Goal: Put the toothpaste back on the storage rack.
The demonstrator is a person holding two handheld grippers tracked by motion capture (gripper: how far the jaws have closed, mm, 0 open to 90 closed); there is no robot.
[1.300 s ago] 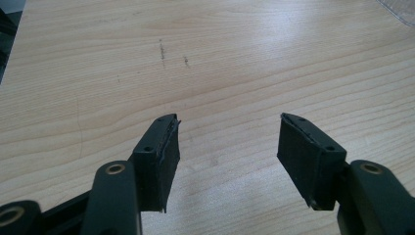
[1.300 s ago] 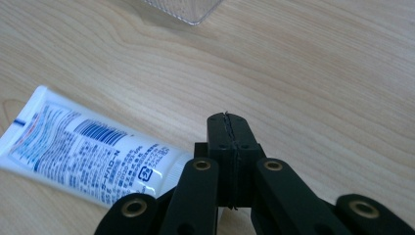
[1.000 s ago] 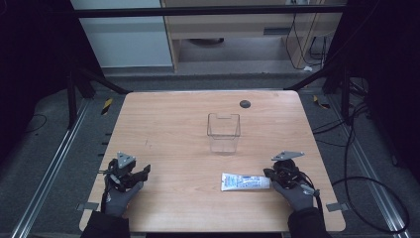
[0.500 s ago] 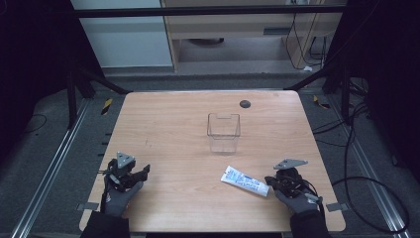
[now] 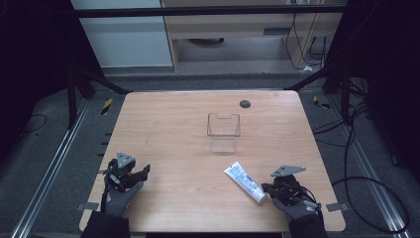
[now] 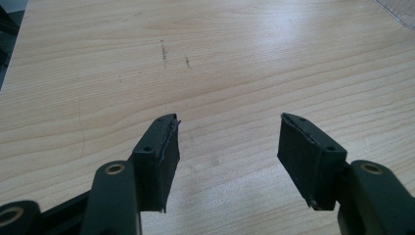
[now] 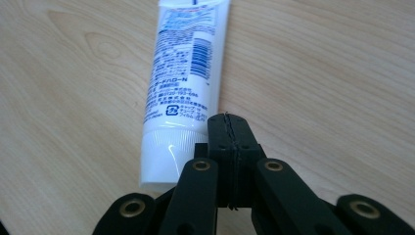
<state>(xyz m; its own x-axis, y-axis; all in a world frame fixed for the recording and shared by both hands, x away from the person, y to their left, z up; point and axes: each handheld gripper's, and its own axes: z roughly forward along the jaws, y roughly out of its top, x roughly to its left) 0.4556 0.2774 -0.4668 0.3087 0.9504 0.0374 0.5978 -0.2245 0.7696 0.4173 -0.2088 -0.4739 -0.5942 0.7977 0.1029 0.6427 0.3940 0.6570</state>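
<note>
A: Where's the tube (image 5: 244, 181)?

B: Flat on the table (image 5: 173, 134), touching the right gripper (image 7: 228, 120), whose 2 jaws are pressed together, empty. The left gripper (image 6: 226, 139) gapes, empty.

A: Progress?

B: Nothing's in the clear container (image 5: 224, 131); grasping and placing seem left.

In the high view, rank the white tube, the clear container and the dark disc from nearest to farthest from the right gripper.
From the right gripper:
1. White tube, right beside its shut jaws, angled up-left.
2. Clear container, mid-table, farther up.
3. Dark disc, near the far edge.
</note>
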